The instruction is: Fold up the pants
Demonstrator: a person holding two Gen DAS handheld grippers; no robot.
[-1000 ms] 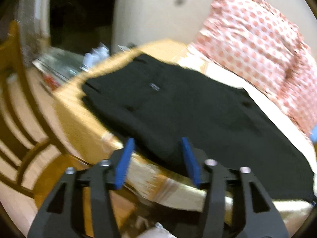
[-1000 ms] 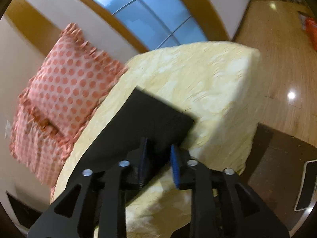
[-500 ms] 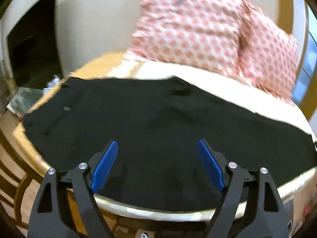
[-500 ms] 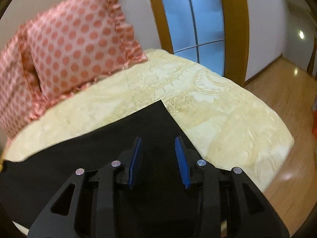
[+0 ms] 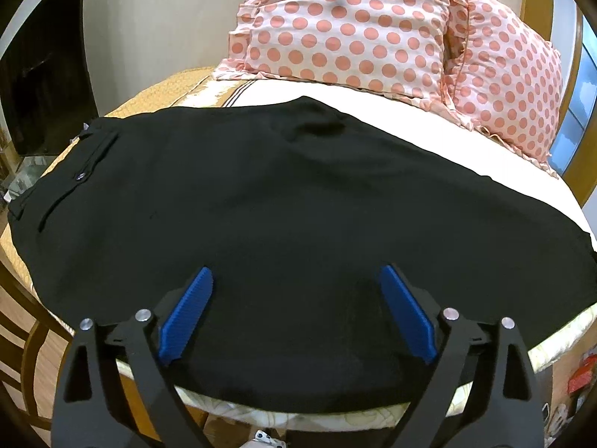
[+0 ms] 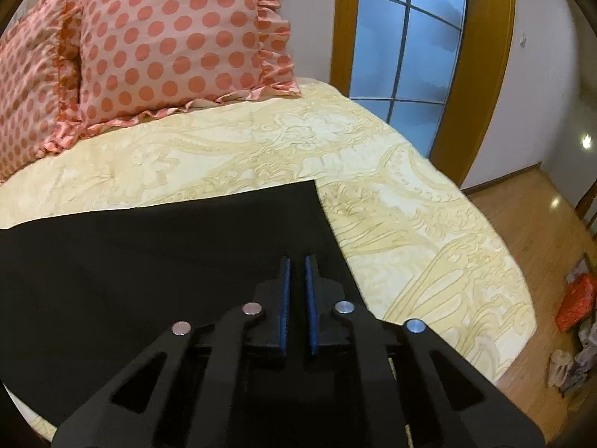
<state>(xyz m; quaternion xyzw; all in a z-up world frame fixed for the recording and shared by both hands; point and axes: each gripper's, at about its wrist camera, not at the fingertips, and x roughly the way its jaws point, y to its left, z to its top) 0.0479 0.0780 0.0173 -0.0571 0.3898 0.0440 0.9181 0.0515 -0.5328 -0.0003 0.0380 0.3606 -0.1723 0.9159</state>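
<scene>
Black pants (image 5: 261, 201) lie flat across the bed, waistband with a button at the left (image 5: 80, 176), legs running to the right. My left gripper (image 5: 296, 272) is wide open above the near edge of the pants, around mid-length. In the right wrist view the leg end of the pants (image 6: 186, 246) lies on the bedspread with its hem corner at the far right. My right gripper (image 6: 296, 261) hovers over that hem end, its blue pads nearly closed with a thin gap and nothing between them.
Two pink polka-dot pillows (image 5: 354, 26) (image 6: 175, 37) stand at the head of the cream patterned bedspread (image 6: 410, 205). A wooden chair (image 5: 22, 336) stands at the left of the bed. A window with a wooden frame (image 6: 410, 37) and wooden floor (image 6: 541, 216) lie at the right.
Both grippers have swung to face the bed squarely and steadied. The left gripper opened wider. The right gripper's pads closed from a moderate gap to a thin one.
</scene>
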